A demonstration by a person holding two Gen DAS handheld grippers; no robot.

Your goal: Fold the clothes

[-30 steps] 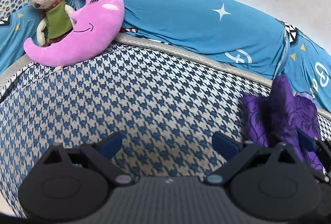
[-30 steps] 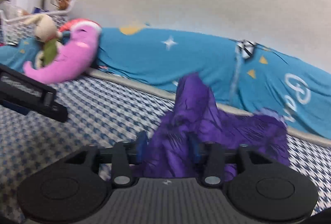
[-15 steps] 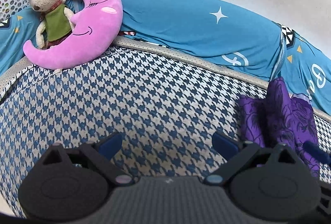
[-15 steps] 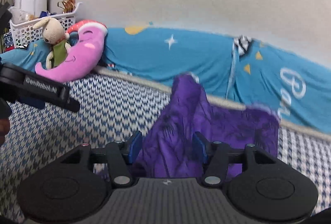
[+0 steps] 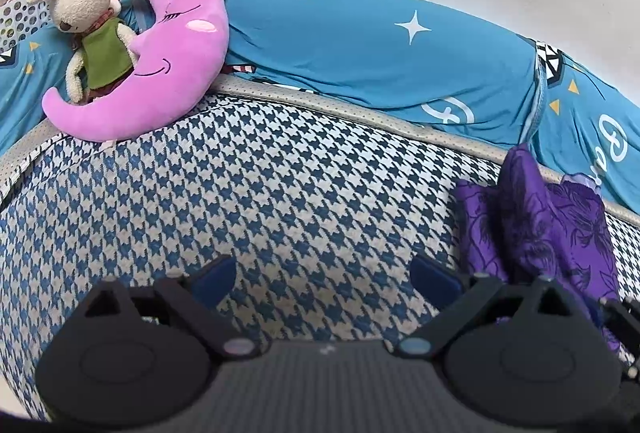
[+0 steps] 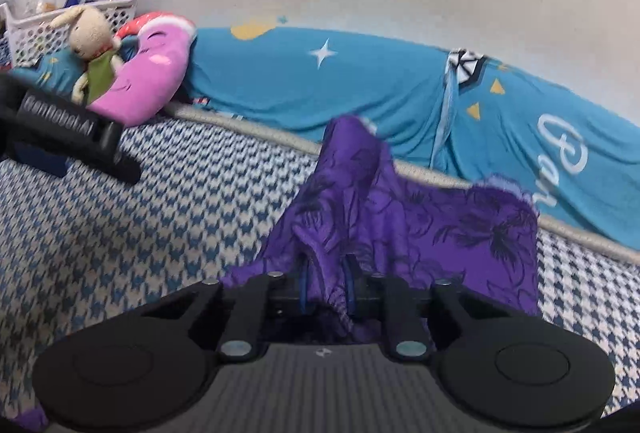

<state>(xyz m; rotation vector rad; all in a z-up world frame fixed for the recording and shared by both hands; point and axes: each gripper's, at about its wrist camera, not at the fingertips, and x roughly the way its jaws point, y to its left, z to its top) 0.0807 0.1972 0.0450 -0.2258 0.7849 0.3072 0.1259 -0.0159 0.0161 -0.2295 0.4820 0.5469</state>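
A purple garment with a dark flower print [image 6: 404, 229] lies bunched on the blue-and-white houndstooth bed [image 6: 160, 233]. My right gripper [image 6: 327, 285] is shut on a fold at its near edge, and part of the cloth stands up in a peak. In the left wrist view the same purple garment [image 5: 548, 233] sits at the right. My left gripper [image 5: 323, 277] hovers open over bare houndstooth cover [image 5: 280, 201], to the left of the garment, with nothing between its blue pads. The left gripper's black body [image 6: 68, 137] shows at the left edge of the right wrist view.
A blue star-print quilt [image 5: 380, 53] runs along the wall behind the bed. A pink moon pillow [image 5: 160, 73] and a plush rabbit [image 5: 88, 29] rest at the back left. A white perforated basket [image 5: 24, 5] stands in the far left corner.
The right gripper's fingers, apart around the purple cloth half a second ago, have closed on a fold of it. The left gripper stays open and has barely moved.
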